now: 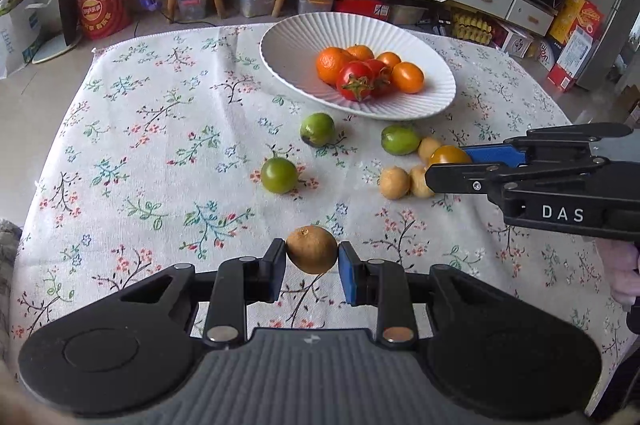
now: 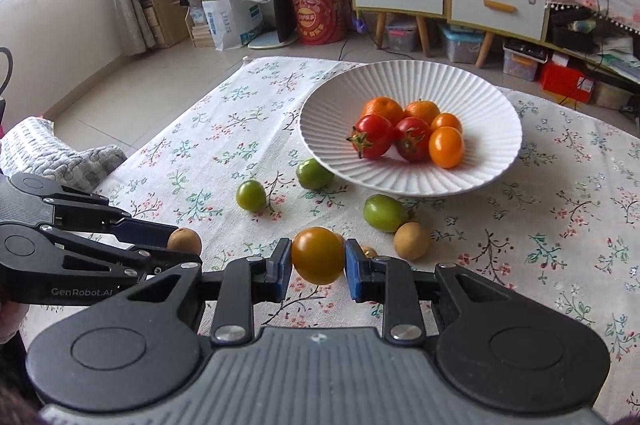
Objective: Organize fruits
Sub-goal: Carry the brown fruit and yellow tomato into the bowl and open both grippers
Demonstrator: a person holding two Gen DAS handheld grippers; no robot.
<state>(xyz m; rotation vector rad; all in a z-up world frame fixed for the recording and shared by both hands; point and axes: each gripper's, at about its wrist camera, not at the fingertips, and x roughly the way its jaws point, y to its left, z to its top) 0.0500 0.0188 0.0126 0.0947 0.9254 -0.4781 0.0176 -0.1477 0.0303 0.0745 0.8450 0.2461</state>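
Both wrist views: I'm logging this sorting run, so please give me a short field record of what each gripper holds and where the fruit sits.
left gripper: shut on brown fruit
right gripper: shut on yellow tomato
plate: two oranges, two red tomatoes, two orange tomatoes
cloth: three green fruits, three tan fruits loose
nearest green fruit: apart from the others

"DAS" stands in white on the right gripper [image 1: 448,165]; "GenRobot.AI" is printed on the left gripper [image 2: 188,249].
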